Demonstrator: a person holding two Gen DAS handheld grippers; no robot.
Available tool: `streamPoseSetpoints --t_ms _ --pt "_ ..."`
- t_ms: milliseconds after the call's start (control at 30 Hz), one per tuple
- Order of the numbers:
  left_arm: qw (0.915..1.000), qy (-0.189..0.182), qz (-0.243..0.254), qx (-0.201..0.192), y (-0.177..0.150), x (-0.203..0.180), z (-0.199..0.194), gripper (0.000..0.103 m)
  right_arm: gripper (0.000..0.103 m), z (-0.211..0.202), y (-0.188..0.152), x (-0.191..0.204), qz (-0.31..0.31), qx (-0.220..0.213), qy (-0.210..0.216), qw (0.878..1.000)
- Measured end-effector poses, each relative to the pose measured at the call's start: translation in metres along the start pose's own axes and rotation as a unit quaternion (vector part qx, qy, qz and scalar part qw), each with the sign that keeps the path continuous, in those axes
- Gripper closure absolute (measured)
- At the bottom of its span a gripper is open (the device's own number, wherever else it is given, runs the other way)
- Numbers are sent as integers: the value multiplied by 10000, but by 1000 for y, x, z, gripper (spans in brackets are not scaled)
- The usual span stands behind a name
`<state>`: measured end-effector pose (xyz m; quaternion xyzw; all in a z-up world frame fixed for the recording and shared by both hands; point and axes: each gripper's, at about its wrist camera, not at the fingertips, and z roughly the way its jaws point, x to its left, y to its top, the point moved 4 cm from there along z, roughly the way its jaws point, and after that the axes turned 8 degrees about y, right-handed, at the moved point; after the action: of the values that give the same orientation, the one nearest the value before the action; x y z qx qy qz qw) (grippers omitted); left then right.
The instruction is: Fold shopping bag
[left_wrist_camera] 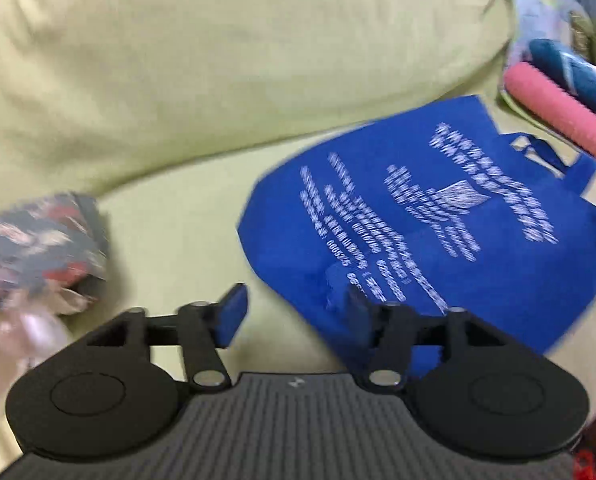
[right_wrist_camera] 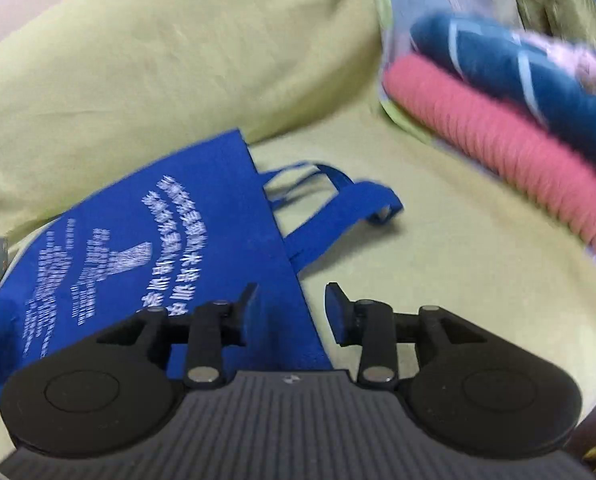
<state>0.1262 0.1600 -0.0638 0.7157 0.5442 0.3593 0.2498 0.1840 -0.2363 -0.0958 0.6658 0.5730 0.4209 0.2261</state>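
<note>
While the blue shopping bag lies flat on the green sofa seat, just in front of the back cushion, its handles trail toward the folded clothes. It looks light, limp and non-woven — likely to crease easily, so corners or the edge by the handles suit pinching. Left gripper and right gripper both stand with fingers apart — nothing clamped.
</note>
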Motion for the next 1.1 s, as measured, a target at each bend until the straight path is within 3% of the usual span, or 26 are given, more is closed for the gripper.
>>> streamPoseSetpoints --t_ms 67,133,167,200,267,367,467,567,633,800,900,933,967,1100 --pt "9997 -117 84 -183 1 -11 -20 45 70 -11 -4 15 -258 -99 160 9995" --pt "9983 -297 352 -350 6 -32 -28 57 72 -7 -13 35 -634 29 422 9971" --pt "9973 -372 501 -384 7 -43 -29 70 73 -3 -18 40 -728 131 445 9963" --pt "9965 -428 646 -329 6 -54 -26 76 73 2 -22 45 -817 232 467 9953" --pt "9959 -428 796 -41 -1 -67 -12 77 74 8 -29 44 -709 358 464 9958" --pt "9959 -141 817 357 -14 -69 6 77 76 6 -42 29 -597 563 137 9965" --pt "9979 -234 467 379 -16 -56 -7 71 77 -11 -48 8 -380 620 -82 9973" --pt "9994 -140 297 111 -12 -44 -32 49 70 -34 -47 -12 278 557 51 9980" --pt "9997 -179 165 -17 -10 -38 -41 39 68 -42 -49 -18 906 533 408 9936" --pt "9998 -36 78 153 -8 -31 -31 38 57 -25 -64 -10 2161 693 1237 9660" --pt "9994 -166 -174 248 -9 -23 -28 38 57 2 -64 9 2428 661 1298 9591" --pt "9992 -163 -246 286 -9 -21 -26 38 72 12 -63 13 2509 649 1249 9577" --pt "9989 -157 -306 320 -10 -18 -25 38 97 18 -61 14 2475 636 1231 9589" --pt "9980 -172 -435 413 -16 -8 -24 39 102 20 -44 1 2126 532 929 9713"
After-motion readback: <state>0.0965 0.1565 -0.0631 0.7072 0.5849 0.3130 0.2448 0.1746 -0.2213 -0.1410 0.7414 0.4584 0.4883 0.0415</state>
